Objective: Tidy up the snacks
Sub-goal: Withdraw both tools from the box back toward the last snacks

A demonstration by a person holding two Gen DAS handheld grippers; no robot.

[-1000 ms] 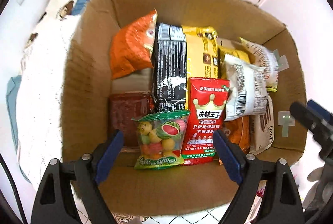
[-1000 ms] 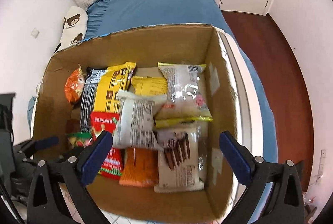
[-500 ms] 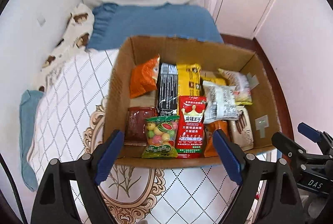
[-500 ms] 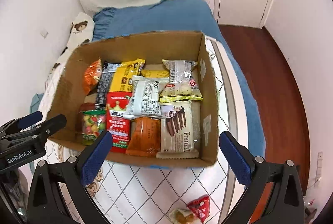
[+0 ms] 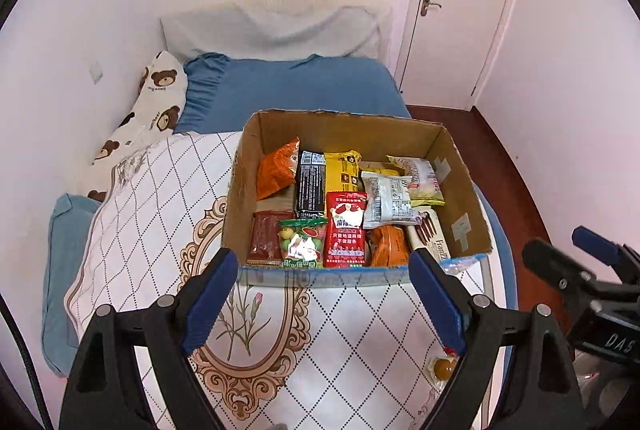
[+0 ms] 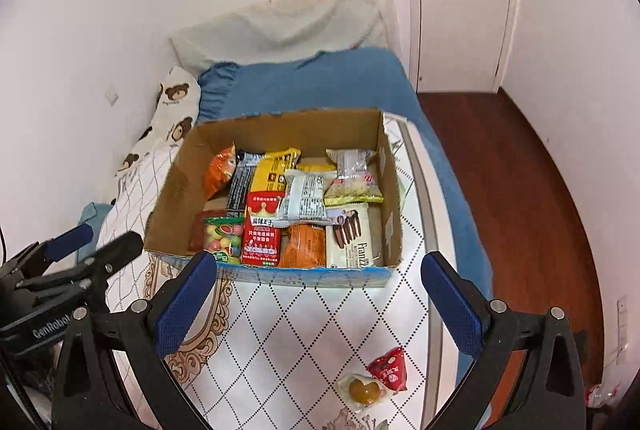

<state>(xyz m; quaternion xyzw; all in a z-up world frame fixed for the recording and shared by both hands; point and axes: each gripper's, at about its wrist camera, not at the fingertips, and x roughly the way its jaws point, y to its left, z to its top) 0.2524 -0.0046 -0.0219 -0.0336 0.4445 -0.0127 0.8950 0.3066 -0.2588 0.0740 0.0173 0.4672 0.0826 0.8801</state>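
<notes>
An open cardboard box [image 5: 240,182] [image 6: 168,186] sits on the patterned bedspread, filled with several snack packs, among them a fruit-candy bag [image 5: 302,244] [image 6: 222,236] and a red pack [image 5: 345,230] [image 6: 262,230]. Two loose snacks lie on the bedspread near me: a small red packet [image 6: 390,368] and a clear packet with a yellow sweet [image 6: 362,390] [image 5: 442,370]. My left gripper [image 5: 324,302] is open and empty, held back from the box's near wall. My right gripper [image 6: 316,306] is open and empty, also short of the box.
The bed's right edge [image 6: 444,250] drops to a wooden floor [image 6: 528,214]. A bear-print pillow [image 5: 152,110] and a blue sheet [image 5: 296,86] lie behind the box. A white door [image 5: 460,10] stands at the back right.
Both grippers have pulled back and up from over the box, so the whole box, bed and room now show. The two loose snacks have come into view. Both grippers stay open.
</notes>
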